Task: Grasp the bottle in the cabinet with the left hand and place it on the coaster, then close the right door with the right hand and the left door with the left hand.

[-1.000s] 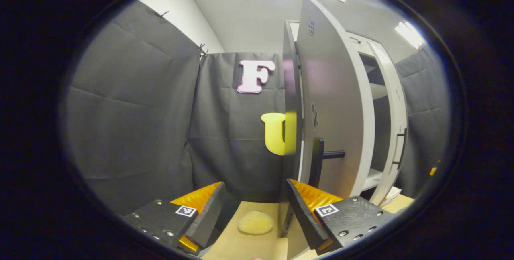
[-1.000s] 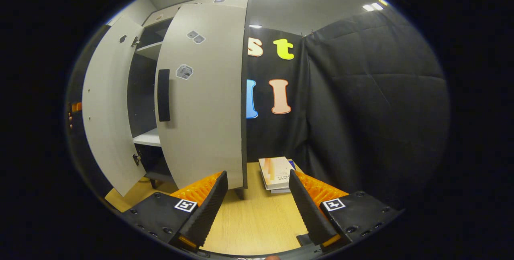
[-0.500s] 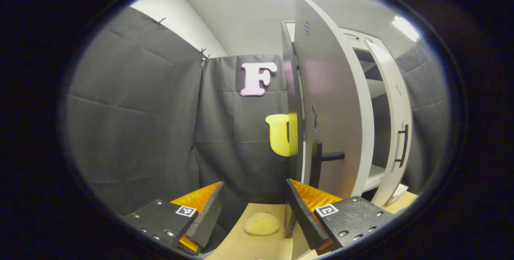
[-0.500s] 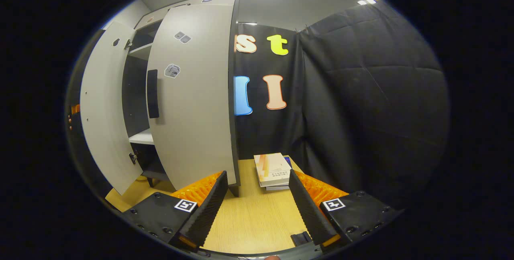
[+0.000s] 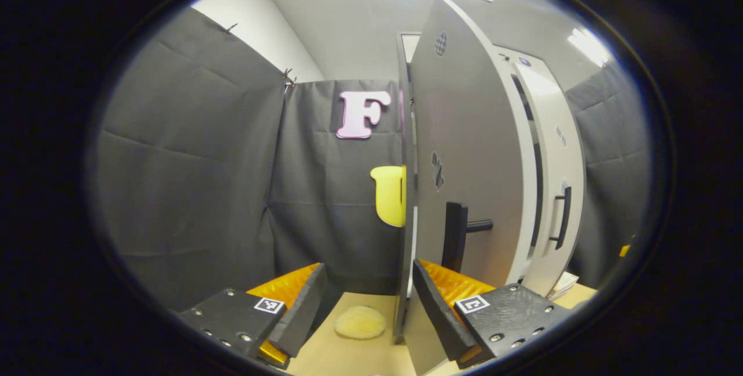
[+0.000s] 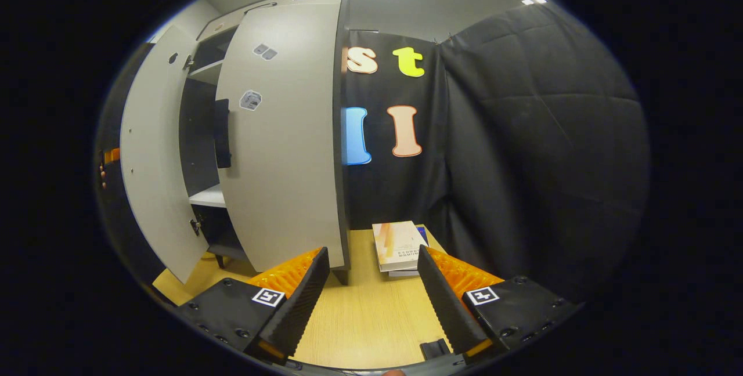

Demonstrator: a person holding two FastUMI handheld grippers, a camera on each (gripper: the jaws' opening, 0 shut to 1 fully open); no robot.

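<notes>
At 1 o'clock I see the grey left cabinet door (image 5: pixel 464 149) blocking my left gripper (image 5: pixel 367 312); bare wooden tabletop (image 5: pixel 348 358) lies free at 12 o'clock.

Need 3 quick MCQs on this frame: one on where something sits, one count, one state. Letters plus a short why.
1. Where do the books lie?
A. On the table, right of the cabinet
B. On a cabinet shelf
C. On the coaster

2. How many cabinet doors are there?
A. One
B. Two
C. Three

3. How is the left gripper?
A. Shut on a bottle
B. Shut on a door handle
C. Open, holding nothing

Key: 1 A, the books rest on the table beside the right door. 2 B, the right door and left door. 3 C, the left gripper has parted fingers with only table and coaster between.
</notes>
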